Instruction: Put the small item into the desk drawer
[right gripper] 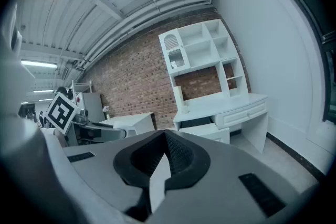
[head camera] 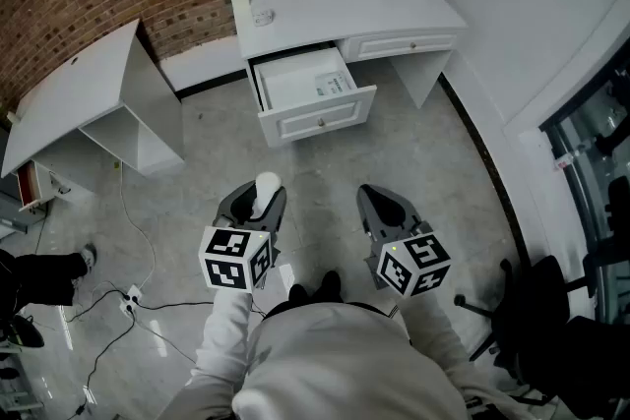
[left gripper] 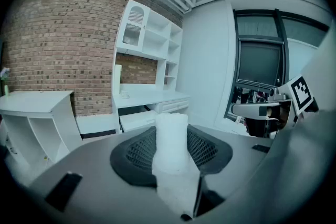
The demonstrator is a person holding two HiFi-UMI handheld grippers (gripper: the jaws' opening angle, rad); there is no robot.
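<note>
small item [left gripper: 171, 139] in left gripper [head camera: 258, 204], seemingly clamped

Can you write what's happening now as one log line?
left gripper: shut on white item | right gripper: shut, empty | drawer: open

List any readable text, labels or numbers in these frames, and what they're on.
Readable text: none.
Left cube, right cube: black-and-white square marker patterns only, no letters or digits.
Drawer: small dark marks inside, too small to read.
</note>
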